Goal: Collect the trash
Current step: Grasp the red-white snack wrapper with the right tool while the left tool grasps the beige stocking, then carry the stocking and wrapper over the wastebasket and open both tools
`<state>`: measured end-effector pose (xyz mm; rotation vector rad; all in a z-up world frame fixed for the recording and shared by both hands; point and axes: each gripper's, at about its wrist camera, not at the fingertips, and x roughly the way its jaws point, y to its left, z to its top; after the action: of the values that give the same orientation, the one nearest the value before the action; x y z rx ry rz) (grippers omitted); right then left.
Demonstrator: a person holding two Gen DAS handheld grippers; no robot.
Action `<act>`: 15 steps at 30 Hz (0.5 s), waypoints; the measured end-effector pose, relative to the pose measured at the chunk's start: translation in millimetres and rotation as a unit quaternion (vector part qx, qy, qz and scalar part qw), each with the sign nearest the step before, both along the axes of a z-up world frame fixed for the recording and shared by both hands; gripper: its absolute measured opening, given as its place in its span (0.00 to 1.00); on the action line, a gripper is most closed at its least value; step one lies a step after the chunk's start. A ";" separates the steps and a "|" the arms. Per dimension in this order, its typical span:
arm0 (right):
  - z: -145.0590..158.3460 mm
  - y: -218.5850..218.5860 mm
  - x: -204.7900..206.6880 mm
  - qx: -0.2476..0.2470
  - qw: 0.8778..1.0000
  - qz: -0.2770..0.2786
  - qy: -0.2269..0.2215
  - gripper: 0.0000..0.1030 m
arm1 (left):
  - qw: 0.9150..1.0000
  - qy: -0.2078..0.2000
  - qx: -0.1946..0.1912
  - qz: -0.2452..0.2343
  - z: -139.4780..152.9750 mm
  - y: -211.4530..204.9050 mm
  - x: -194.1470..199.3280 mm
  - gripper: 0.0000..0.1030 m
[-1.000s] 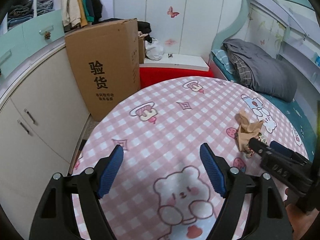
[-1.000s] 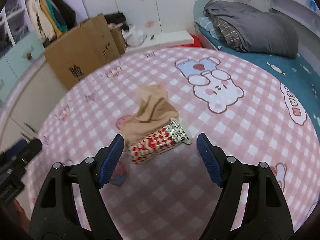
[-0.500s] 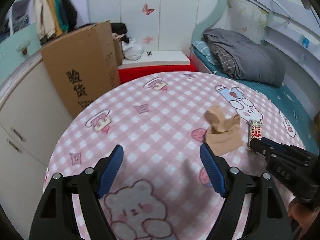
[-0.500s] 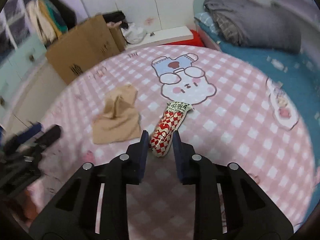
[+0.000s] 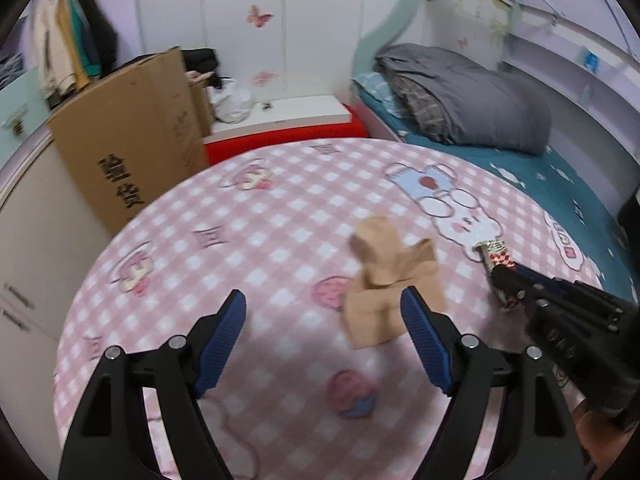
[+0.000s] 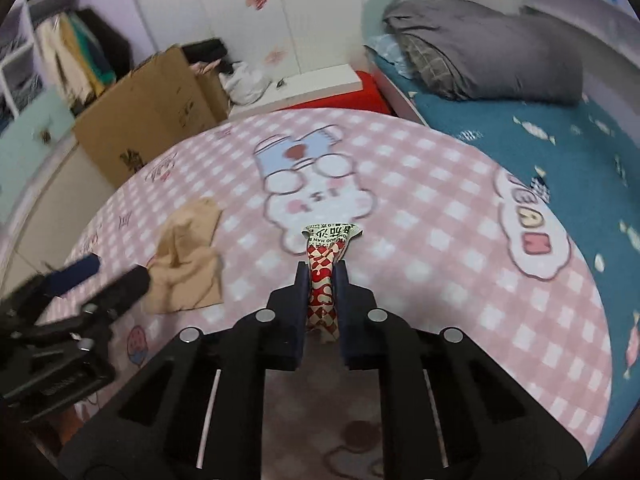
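Since a second ago, the right tool (image 6: 322,280) has shut tight on the red-and-white checked snack wrapper (image 6: 325,276), which was lying loose under the tan cloth before. Now the wrapper sits in the middle of the right wrist picture, pinched between the two fingers, with its crinkled printed end sticking out past the tips. I cannot tell if it has left the round table with the pink checked bear cloth (image 6: 460,208). The crumpled tan cloth (image 5: 390,284) lies flat on the table, right of the middle in the left wrist picture. The left tool (image 5: 324,334) hangs over the table with its blue pads wide apart and nothing between them, and its right pad covers the edge of the tan cloth. I think this is the picking-up step. Next, the wrapper needs carrying to a bin, though no bin shows here.
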<state>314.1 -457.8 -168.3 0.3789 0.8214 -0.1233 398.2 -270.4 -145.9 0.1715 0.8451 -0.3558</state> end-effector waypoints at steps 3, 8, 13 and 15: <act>-0.2 -4.4 -1.8 0.013 1.000 0.000 -0.005 0.12 | 1.000 0.008 -0.001 -0.023 -8.6 -17.4 3.6 0.77; 2.3 6.4 0.5 0.012 1.000 0.025 -0.009 0.12 | 0.998 0.018 0.028 -0.052 -24.7 -40.6 8.2 0.74; 7.2 22.7 2.4 0.020 0.998 0.053 -0.017 0.11 | 0.997 0.031 -0.006 -0.064 -18.5 -31.6 7.2 0.08; 9.9 33.6 2.3 0.025 0.997 0.067 -0.020 0.11 | 0.998 0.032 -0.013 -0.048 -14.7 -22.5 5.6 0.07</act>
<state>316.4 -424.3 -158.4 0.3720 0.8088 0.0293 403.8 -292.9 -160.6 0.1784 0.8975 -0.4636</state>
